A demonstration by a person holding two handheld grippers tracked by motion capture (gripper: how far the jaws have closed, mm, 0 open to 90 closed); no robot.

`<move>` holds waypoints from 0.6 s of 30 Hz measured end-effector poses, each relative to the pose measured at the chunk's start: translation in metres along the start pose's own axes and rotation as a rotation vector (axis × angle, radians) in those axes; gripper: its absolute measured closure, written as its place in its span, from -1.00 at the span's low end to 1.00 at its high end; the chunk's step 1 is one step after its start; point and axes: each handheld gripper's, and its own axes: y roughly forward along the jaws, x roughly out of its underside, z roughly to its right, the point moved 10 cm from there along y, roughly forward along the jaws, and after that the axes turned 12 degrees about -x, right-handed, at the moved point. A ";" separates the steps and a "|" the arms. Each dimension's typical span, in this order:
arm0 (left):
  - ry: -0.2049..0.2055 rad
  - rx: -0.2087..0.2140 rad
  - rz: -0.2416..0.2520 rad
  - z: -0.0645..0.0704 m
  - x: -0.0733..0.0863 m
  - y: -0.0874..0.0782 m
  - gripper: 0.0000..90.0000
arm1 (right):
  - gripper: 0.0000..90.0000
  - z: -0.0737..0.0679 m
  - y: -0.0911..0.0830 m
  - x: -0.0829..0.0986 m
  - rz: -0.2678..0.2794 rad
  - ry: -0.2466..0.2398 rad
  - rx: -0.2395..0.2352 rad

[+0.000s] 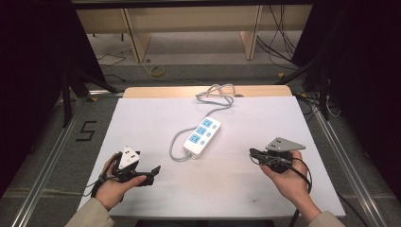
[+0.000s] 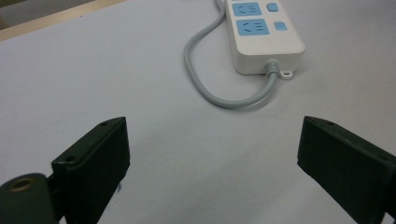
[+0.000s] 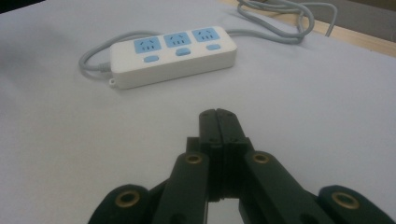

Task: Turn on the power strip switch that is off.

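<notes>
The fingers of the left gripper (image 2: pixel 212 163) are spread wide and hold nothing; those of the right gripper (image 3: pixel 219 122) are pressed flat together, also empty. Both point toward the power strip (image 1: pixel 202 135), which lies flat near the middle of the white worktop (image 1: pixel 142 118), well apart from either gripper, its three blue sockets facing up. The body appears to be rigid moulded plastic, judged light to moderate in weight, with smooth, possibly slippery sides; a hold across the two long sides, near mid-length, is judged most secure, since the top carries switches that could be pressed. The grey cable (image 1: pixel 176 144) leaves the near end, loops to the left and runs back to the far edge of the worktop, where it is coiled; it is flexible and can be expected to drag and to resist a lift. The left gripper is held low at the near left in the person's left hand (image 1: pixel 116 189), the right gripper at the near right in the right hand (image 1: pixel 288 182), both forearms entering from the near edge.
</notes>
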 end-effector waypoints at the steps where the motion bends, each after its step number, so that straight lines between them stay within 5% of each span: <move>1: -0.001 0.000 0.001 0.000 0.000 0.000 -0.80 | 1.00 0.000 0.001 -0.001 0.001 0.001 -0.001; 18: 0.008 0.004 0.000 0.001 0.000 0.000 -0.80 | 1.00 0.000 0.016 -0.011 -0.014 -0.010 -0.014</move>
